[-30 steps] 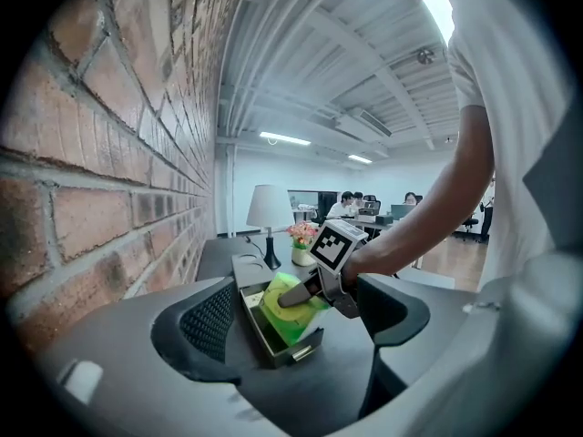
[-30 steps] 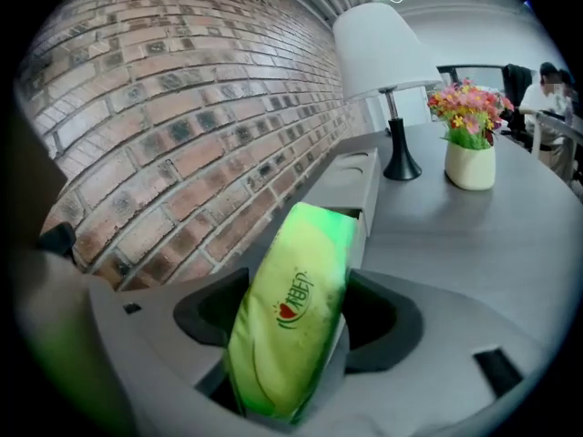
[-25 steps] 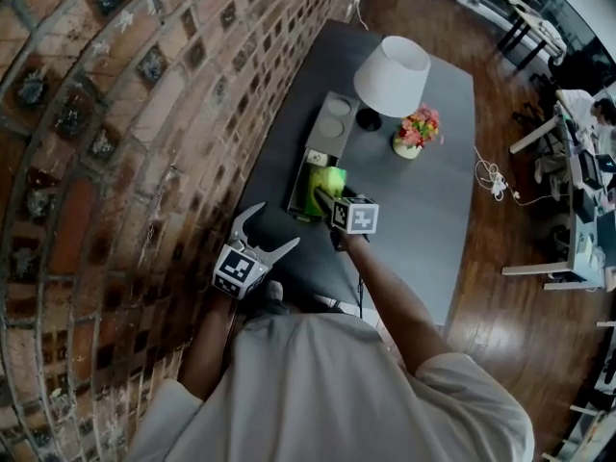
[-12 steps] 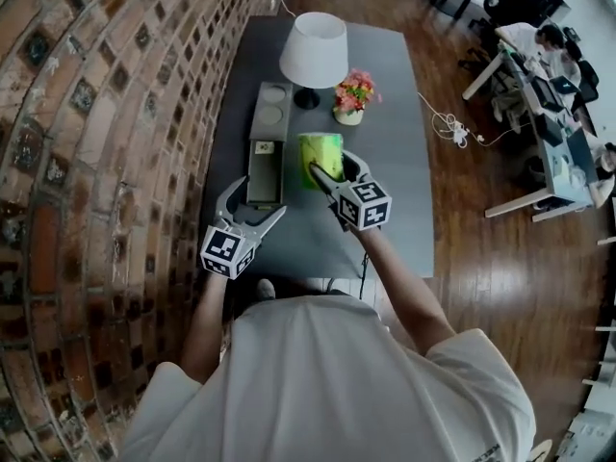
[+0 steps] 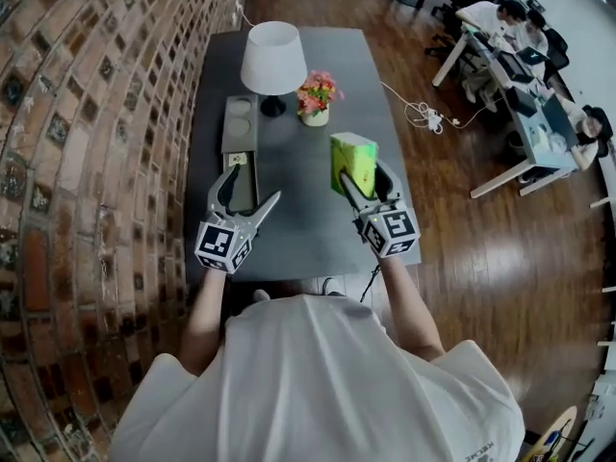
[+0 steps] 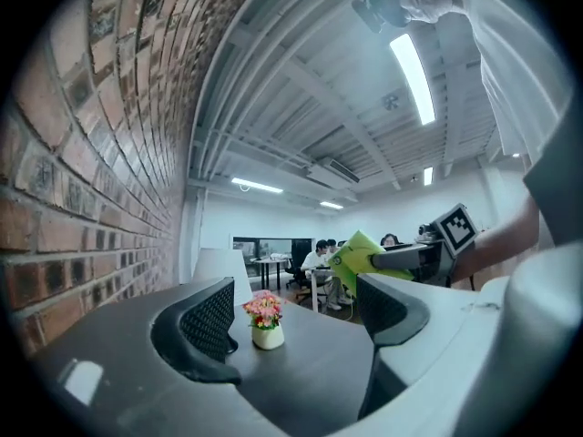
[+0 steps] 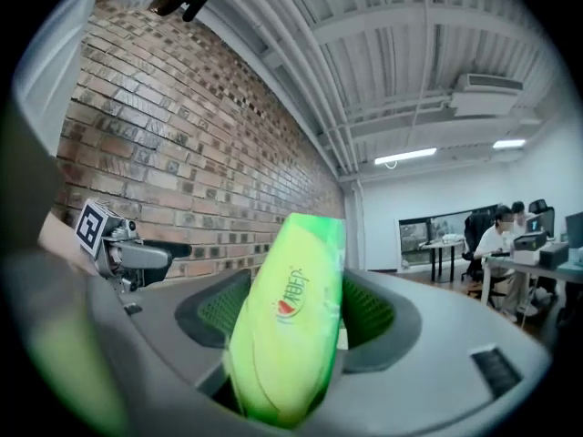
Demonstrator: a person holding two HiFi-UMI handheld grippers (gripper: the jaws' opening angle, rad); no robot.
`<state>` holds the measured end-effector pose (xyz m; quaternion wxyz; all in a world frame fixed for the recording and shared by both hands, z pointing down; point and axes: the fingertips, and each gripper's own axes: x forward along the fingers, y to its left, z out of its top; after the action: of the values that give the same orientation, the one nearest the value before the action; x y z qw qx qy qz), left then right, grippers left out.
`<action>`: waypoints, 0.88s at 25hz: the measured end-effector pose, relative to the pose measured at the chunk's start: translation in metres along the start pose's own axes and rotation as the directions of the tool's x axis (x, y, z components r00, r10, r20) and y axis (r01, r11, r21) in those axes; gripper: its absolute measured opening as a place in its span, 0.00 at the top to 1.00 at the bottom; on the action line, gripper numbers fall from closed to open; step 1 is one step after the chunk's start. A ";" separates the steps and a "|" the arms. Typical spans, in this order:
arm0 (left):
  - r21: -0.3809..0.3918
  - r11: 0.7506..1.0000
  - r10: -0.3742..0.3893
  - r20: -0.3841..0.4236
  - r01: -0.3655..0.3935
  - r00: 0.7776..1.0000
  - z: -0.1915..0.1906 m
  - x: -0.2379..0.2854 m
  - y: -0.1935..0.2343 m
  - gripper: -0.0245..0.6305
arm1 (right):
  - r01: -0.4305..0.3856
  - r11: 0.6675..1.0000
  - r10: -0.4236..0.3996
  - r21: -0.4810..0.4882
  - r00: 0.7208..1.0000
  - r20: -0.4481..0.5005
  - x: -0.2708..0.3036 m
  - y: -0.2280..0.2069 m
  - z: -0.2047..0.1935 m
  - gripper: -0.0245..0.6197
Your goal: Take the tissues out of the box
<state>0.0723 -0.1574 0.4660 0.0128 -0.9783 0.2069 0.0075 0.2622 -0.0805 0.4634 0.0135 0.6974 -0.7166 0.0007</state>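
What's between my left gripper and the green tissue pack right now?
Nothing. In the head view, only bare dark tabletop shows in the stretch from the left gripper to the green tissue pack.

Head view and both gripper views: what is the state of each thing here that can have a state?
Green tissue pack: held between the right gripper's jaws, raised above the table.
Right gripper: shut on the green tissue pack.
Left gripper: open, nothing between its jaws.
Lamp: upright; lit or not, cannot tell.
Flower pot: upright on the table.
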 end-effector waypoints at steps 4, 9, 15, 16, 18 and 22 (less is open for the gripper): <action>-0.007 0.999 0.039 0.047 -0.039 0.998 0.012 0.005 -0.005 0.35 | 0.064 0.998 -0.064 0.017 0.997 0.043 -0.032 -0.011 0.006 0.48; 0.011 0.998 0.068 0.062 -0.069 0.996 0.014 0.005 -0.013 0.37 | 0.104 0.995 -0.104 0.014 0.993 0.055 -0.052 -0.007 0.003 0.48; 0.011 0.993 0.118 0.068 -0.119 0.991 0.017 -0.002 -0.011 0.37 | 0.096 0.995 -0.095 -0.024 0.993 0.069 -0.050 0.005 0.008 0.49; 0.015 0.992 0.124 0.069 -0.125 0.990 0.016 -0.002 -0.010 0.37 | 0.093 0.995 -0.091 -0.027 0.993 0.074 -0.050 0.007 0.010 0.49; 0.019 0.989 0.143 0.075 -0.145 0.987 0.018 -0.004 -0.007 0.37 | 0.089 0.995 -0.085 -0.035 0.993 0.087 -0.047 0.010 0.015 0.49; 0.004 0.981 0.195 0.079 -0.196 0.978 0.019 -0.008 0.001 0.37 | 0.078 0.996 -0.073 -0.043 0.992 0.105 -0.043 0.012 0.022 0.49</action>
<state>0.0644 -0.1543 0.4470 0.0259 -0.9520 0.3015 0.0457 0.2512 -0.0379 0.4404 -0.0071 0.7228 -0.6891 -0.0525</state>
